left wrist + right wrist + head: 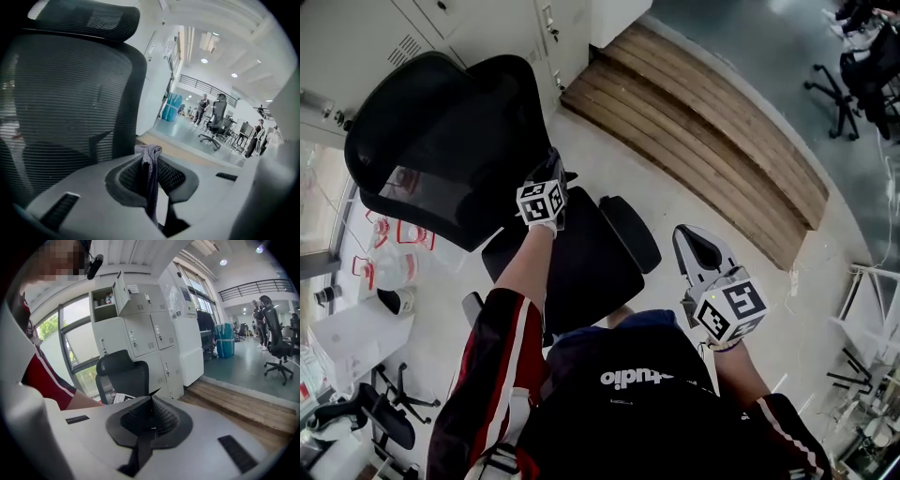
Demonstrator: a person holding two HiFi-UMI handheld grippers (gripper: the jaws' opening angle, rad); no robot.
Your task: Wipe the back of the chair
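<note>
- Where the left gripper (554, 176) reaches out at centre-left of the head view, its jaws are pressed together on a grey cloth (151, 180). The cloth bunches above the tips and hangs down between them.
- The chair (487, 187) takes up the upper left and centre of the head view. Its black mesh back (441, 155) is at the upper left and its seat (577, 267) lies in the middle, under the left gripper.
- In the left gripper view the mesh back fills the left half of the frame, with the headrest (89, 18) at the top. It lies just beyond the cloth, and I cannot tell whether they touch.
- The right gripper (696, 242) sits at the lower right of the head view, well apart from the back. Its jaws are closed together with nothing between them.
- A wooden step (703, 141) runs diagonally across the upper right of the head view.
- Pale lockers (140, 333) stand behind the chair in the right gripper view.
</note>
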